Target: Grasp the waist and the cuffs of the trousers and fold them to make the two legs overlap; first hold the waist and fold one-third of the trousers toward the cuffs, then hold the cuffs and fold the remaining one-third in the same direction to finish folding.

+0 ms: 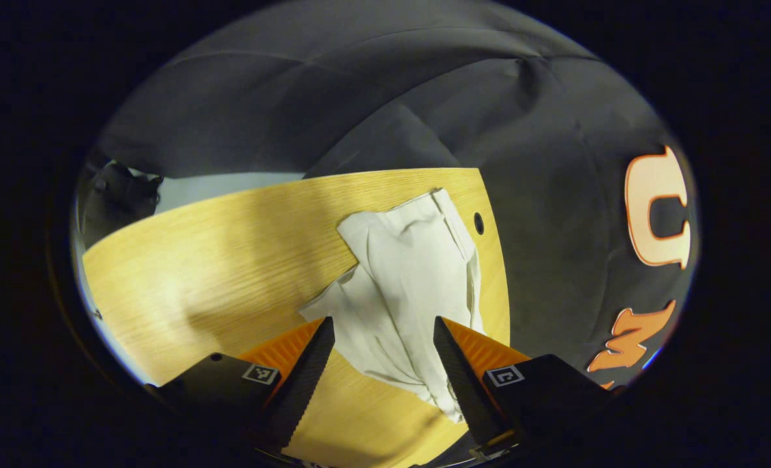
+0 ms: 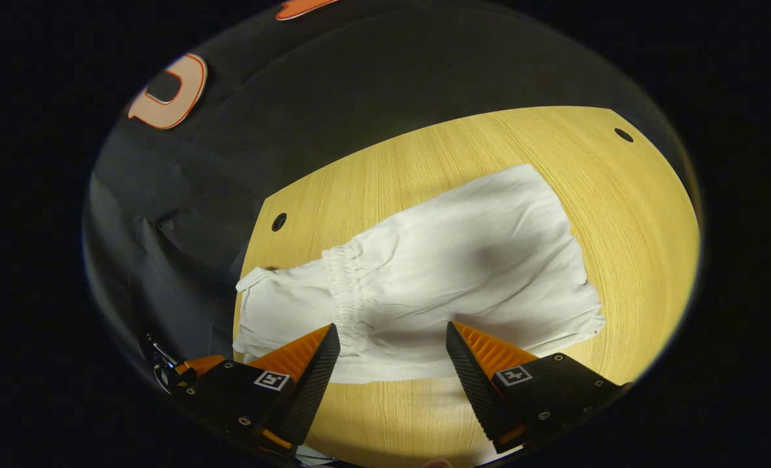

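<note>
White trousers (image 2: 450,273) lying flat on the wooden surface (image 2: 639,214), already folded over themselves, gathered waistband (image 2: 346,286) toward the edge by the dark cloth wall (image 2: 184,195). Small round hole (image 2: 279,221) in the surface just beyond the waistband end, another hole (image 2: 623,135) near the far corner.

In the right gripper view, right hand-held gripper (image 2: 392,338) spread wide, hovering over the near edge of the trousers, fingers (image 2: 314,370) apart from the cloth, gripping nothing.

In the left gripper view, same trousers (image 1: 411,279) seen end-on, rumpled, stretching away along the surface (image 1: 229,260) edge toward a round hole (image 1: 478,223). Left hand-held gripper (image 1: 384,328) likewise wide, fingers (image 1: 460,370) straddling the nearest bunched end of the fabric; contact with the cloth impossible to tell. Dark cloth wall (image 1: 554,195) just beside the surface on that side.
</note>
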`<state>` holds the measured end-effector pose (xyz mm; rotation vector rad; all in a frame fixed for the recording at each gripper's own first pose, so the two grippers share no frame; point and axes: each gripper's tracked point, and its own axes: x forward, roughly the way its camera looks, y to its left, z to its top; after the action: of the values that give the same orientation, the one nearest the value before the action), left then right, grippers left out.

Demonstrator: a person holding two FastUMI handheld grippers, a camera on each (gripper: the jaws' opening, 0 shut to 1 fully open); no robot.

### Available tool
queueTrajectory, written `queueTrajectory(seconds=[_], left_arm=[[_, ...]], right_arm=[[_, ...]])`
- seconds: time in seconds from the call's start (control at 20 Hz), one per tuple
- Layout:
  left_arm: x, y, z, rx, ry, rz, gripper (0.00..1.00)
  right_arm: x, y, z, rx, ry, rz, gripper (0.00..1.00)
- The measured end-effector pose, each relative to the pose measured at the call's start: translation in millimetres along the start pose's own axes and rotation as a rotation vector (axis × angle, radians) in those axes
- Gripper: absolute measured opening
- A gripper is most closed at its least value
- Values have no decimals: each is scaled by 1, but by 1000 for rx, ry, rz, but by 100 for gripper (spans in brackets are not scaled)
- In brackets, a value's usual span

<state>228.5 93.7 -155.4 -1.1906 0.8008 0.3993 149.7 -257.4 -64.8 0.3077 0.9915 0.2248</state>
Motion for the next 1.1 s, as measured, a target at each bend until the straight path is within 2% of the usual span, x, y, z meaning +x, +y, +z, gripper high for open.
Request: queueTrajectory(seconds=[0.35,0.4,0.45,0.5,0.6,0.7,0.75,0.8,1.0,1.1], left_arm=[[30,-3,3,1,9,49,100],[32,-3,3,6,12,61,92],[36,-3,3,13,18,72,97],[40,-4,4,23,23,83,97],[46,0,3,45,29,123,70],[53,-5,5,58,35,118,50],[55,-6,5,66,39,115,36],[58,-9,5,70,47,111,43],[72,-21,8,41,74,72,43],[77,-13,6,-10,93,89,42]], right_arm=[[-4,-21,9,65,14,1,98],[-4,-22,10,75,18,3,98],[-4,-24,11,82,19,4,99],[-4,-26,12,87,19,3,99],[-5,-27,13,99,18,5,99],[-6,-27,15,119,19,13,98],[-6,-27,16,129,20,17,98],[-6,-26,18,138,20,22,99],[-3,-27,17,172,30,29,99],[0,-28,13,188,39,33,98]])
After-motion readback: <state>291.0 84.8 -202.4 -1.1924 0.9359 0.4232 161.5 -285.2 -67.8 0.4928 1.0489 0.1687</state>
